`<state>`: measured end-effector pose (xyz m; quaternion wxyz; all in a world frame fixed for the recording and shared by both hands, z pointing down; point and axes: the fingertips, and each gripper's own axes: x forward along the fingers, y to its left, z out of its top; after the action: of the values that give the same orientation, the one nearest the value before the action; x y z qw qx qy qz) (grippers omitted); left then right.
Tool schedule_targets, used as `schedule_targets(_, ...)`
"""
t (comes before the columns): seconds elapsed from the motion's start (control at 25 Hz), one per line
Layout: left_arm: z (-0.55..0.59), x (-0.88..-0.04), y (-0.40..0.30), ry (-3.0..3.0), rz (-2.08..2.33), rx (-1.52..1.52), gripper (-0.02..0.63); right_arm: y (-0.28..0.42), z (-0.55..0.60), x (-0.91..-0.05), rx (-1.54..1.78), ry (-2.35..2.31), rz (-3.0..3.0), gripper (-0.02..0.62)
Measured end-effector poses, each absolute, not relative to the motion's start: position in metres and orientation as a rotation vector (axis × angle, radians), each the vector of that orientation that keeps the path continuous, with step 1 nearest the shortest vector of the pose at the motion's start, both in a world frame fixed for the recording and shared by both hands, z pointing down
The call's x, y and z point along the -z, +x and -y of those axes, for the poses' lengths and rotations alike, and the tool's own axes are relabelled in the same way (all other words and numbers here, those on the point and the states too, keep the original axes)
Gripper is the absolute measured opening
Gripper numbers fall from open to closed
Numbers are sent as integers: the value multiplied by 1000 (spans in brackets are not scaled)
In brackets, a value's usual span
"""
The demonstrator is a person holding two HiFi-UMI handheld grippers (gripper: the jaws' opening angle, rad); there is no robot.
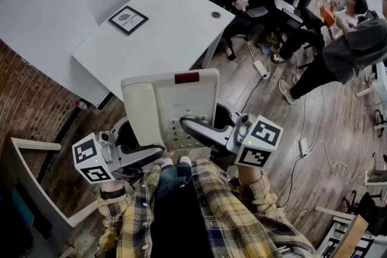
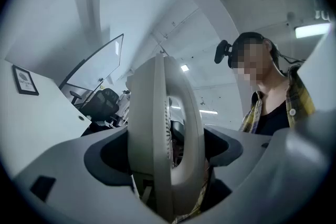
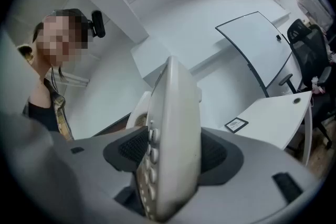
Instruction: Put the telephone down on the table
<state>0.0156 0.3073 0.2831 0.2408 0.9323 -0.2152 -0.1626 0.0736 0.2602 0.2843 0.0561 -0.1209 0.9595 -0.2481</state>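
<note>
Now held in the air on the near side of the smooth white rectangular table [image 1: 163, 27] and clear of its top: a cream hard-plastic desk telephone [image 1: 172, 99]. Slab-shaped, with a curved handset along its left side, rows of small rounded buttons, and a dark red strip at the top edge. Clamped from both sides. Grey moulded left hand-held gripper [image 1: 145, 153] closed on the handset side of the telephone, with ribbed handset and base squeezed together between dark recessed pads. Grey right hand-held gripper [image 1: 196, 129] closed on the keypad side, its mesh-textured pads pressed against both flat faces and buttons bulging beside one pad. Seen edge-on in both gripper views. Lying flat on the far-left part of the table: a small square black-framed picture [image 1: 128, 19]. Past the right side of the table, a wood-plank floor [image 1: 272, 99].
</note>
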Motion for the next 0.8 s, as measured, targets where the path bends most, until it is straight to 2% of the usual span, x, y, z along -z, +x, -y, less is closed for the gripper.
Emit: schedule_targets(0.8,-352,-274,51,2562,603,443,393,107,-304,-276,740,-376,-2903,275)
